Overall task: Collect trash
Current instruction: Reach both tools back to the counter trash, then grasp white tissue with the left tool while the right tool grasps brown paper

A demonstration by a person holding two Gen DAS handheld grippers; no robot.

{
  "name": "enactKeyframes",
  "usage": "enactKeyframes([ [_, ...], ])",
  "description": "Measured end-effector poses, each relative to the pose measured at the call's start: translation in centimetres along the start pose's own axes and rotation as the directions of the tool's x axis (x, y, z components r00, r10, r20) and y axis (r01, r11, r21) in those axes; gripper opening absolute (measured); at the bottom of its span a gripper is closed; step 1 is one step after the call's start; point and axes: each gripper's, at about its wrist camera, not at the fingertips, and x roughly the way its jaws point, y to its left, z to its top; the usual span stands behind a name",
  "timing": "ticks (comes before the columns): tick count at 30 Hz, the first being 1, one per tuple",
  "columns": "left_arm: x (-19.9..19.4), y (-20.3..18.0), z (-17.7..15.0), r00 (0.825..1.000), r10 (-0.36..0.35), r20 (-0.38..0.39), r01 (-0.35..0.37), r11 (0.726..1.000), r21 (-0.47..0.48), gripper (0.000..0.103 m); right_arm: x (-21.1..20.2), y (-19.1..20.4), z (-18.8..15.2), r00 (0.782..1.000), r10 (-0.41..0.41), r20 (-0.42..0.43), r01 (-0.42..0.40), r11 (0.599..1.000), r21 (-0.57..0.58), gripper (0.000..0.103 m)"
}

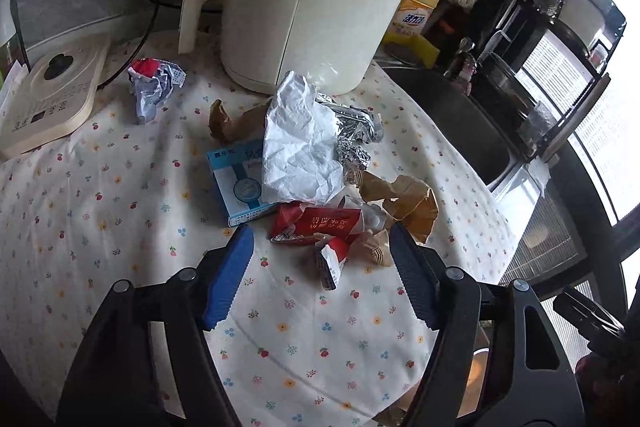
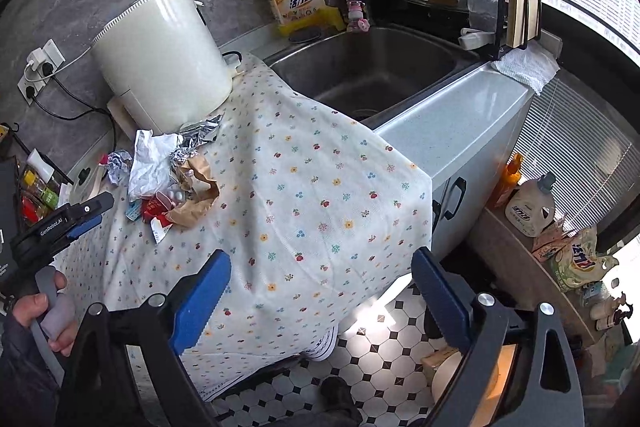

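Left hand-held gripper (image 1: 322, 251) hangs with its jaws apart, straddling a crumpled red carton (image 1: 316, 225) without pressing on it; the right hand-held gripper (image 2: 320, 283) stands wide and empty over the flowered cloth (image 2: 320, 195) on the tabletop. That carton, at the near edge of the trash heap, looks light and crushable, best pinched across its folded middle. Beyond it, white paper (image 1: 300, 147), foil (image 1: 354, 135) and brown paper (image 1: 408, 203) would be flimsy and springy, likely to slip.
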Motion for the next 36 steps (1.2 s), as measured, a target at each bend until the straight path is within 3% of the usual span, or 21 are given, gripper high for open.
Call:
enactKeyframes([
  [12, 5.8, 2.9, 3.4, 0.998, 0.007, -0.069, -0.007, 1.0, 0.001, 0.065, 1.9, 1.9, 1.6, 0.998, -0.061, -0.003, 0.061, 0.998, 0.022, 0.088],
  [15, 6.6, 2.9, 3.3, 0.997, 0.012, -0.077, -0.01, 1.0, 0.02, 0.051, 2.5, 2.5, 1.8, 0.998, -0.065, -0.009, 0.065, 0.998, 0.015, 0.088],
  [17, 6.8, 2.7, 3.4, 0.996, -0.001, -0.09, 0.004, 0.999, 0.041, 0.02, 3.1, 3.1, 1.9, 0.998, -0.059, -0.019, 0.06, 0.998, 0.009, 0.088],
  [19, 6.8, 2.9, 3.4, 0.995, 0.002, -0.096, 0.002, 0.999, 0.047, 0.005, 3.8, 3.9, 2.0, 0.998, -0.05, -0.028, 0.05, 0.999, -0.004, 0.087],
  [27, 2.3, 5.4, 3.6, 1.0, -0.006, 0.007, 0.006, 1.0, 0.016, 0.003, 6.5, 8.0, 2.6, 0.997, 0.025, -0.067, -0.031, 0.996, -0.085, 0.08],
  [36, -2.3, 9.7, 2.7, 0.995, 0.072, 0.068, -0.067, 0.995, -0.067, 0.003, 10.5, 12.2, 3.3, 0.988, 0.086, -0.131, -0.108, 0.98, -0.167, 0.064],
])
